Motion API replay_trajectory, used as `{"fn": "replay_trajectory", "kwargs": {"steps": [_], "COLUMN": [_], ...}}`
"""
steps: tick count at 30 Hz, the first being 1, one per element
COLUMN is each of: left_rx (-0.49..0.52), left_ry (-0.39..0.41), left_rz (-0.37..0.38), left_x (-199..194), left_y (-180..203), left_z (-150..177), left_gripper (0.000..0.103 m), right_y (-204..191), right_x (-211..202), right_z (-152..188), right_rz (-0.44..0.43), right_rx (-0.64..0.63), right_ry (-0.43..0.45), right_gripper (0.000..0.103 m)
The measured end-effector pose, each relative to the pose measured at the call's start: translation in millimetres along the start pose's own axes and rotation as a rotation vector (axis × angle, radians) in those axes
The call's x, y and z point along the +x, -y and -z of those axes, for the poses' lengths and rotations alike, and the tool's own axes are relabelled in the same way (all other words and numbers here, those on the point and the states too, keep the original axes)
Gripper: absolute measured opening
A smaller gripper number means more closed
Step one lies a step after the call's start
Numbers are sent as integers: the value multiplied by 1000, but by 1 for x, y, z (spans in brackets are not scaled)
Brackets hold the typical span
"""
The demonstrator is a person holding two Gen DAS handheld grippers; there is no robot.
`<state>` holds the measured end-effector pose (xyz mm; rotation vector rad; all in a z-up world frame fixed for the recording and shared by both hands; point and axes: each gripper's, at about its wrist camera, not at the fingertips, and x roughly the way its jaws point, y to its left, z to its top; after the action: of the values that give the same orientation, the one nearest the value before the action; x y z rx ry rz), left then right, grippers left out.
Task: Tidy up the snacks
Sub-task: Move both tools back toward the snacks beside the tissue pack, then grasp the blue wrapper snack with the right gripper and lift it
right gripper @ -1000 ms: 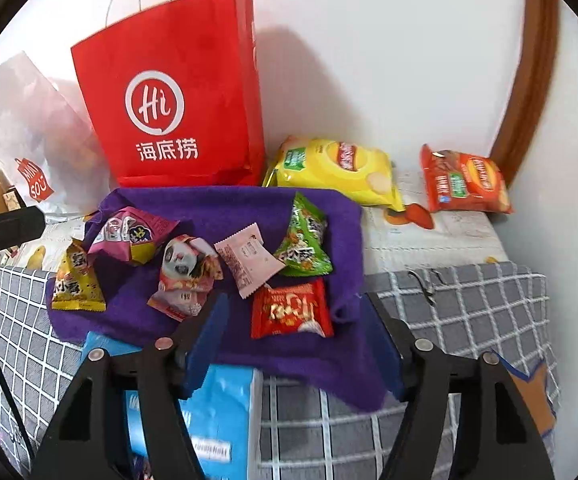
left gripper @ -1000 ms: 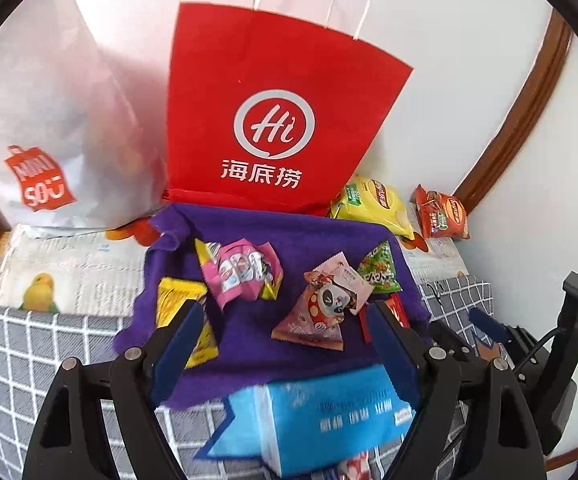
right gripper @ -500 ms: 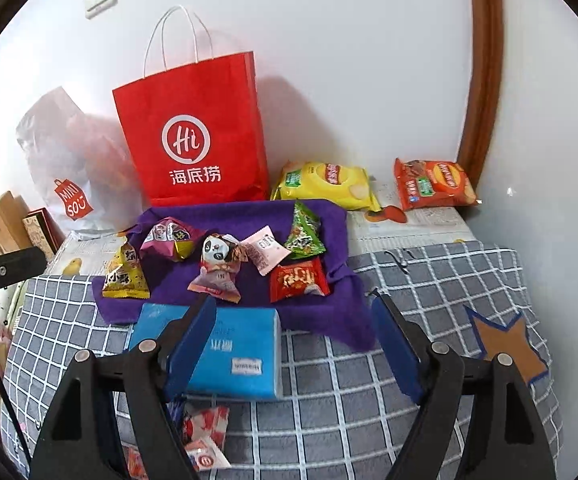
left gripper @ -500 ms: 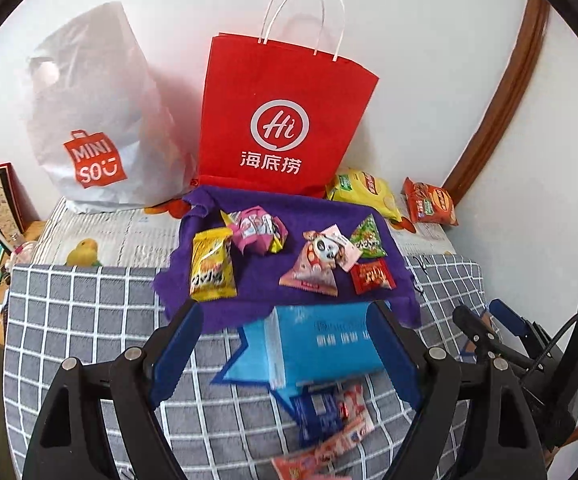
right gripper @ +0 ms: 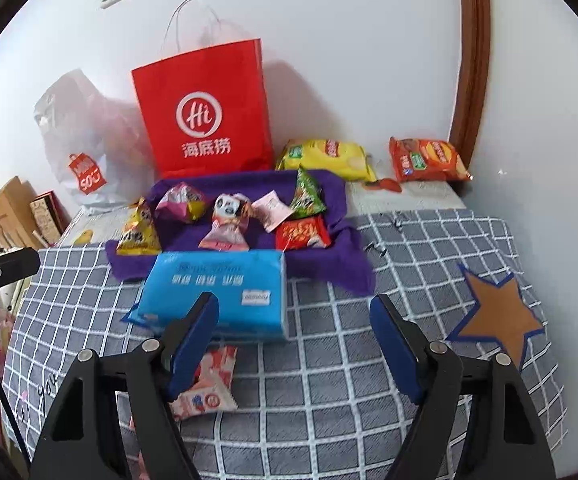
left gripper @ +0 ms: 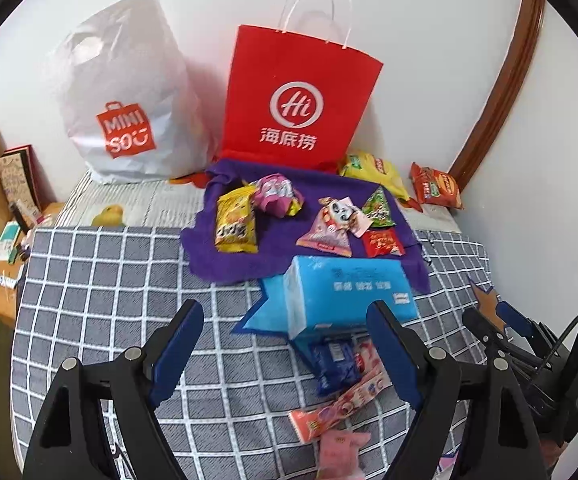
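Snacks are gathered mostly on the purple cloth (left gripper: 281, 236), which is spread on the checked cover (left gripper: 101, 280) and seems meant as the sorting ground. On that cloth a yellow packet (left gripper: 236, 225), a pink-purple packet (left gripper: 275, 196), a panda packet (left gripper: 331, 224), a green triangular packet (left gripper: 378, 208) and a red packet (left gripper: 382, 242) are laid out side by side, none stacked, presumably so that each can be picked singly. Behind the cloth a red paper bag (left gripper: 297, 104) is stood upright against the wall, and a white plastic bag (left gripper: 125, 96) is seen to the left of it; either could serve as the destination, though which one cannot be told. To the right of the cloth's far edge a yellow crisp bag (right gripper: 323, 158) and an orange crisp bag (right gripper: 427, 160) are left lying apart. Against the cloth's near edge a blue tissue pack (right gripper: 217, 292) is set, and a few loose wrappers (left gripper: 341, 396) are scattered nearer than it.

The left gripper (left gripper: 285, 344) is held well back from the cloth, above the cover, its fingers spread wide with nothing between them. The right gripper (right gripper: 295, 340) is posed alike, level and pointed toward the cloth, jaws parted and empty. No snack is touched by either.
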<state>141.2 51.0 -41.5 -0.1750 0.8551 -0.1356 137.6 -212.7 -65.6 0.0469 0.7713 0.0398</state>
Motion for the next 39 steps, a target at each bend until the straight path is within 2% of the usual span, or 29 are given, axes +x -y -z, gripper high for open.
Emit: {"fn": "replay_trajectory", "kwargs": {"steps": [11,15,24,29,33,35,38,39], "left_rx": [-57,-74,-69,-86,-112,-119,-122,-119], "left_ry": [-48,-65,-60,-68,-73,-77,-85,-84], "left_rz": [-37,-49,-87,-89,-81,-80,-77,-78], "left_x": [15,21,23,26,28,30,32,31], "left_y": [-32,-44,-72,-84,-94,-96,-97,-96], "left_z": [29,33,36,39,43,44,45,45], "left_gripper": [83,83,83,83,83,83,83,83], "right_y": [-24,-45,-87,-99,-116,-123,-130,-131], "right_x": [27,39,68,91,96,99,101,99], "right_z": [37,46,47,51,57,60,66,66], "right_rz": [-83,-111,-167,-173,-114,-74,-18,-12], "right_rx": [-37,-95,-148,-147,-231,-286,-358,-373], "right_ry": [-86,-119,-174,-249,-228,-221,-198,-192], "right_gripper": [77,59,58,58,64,63,51,44]}}
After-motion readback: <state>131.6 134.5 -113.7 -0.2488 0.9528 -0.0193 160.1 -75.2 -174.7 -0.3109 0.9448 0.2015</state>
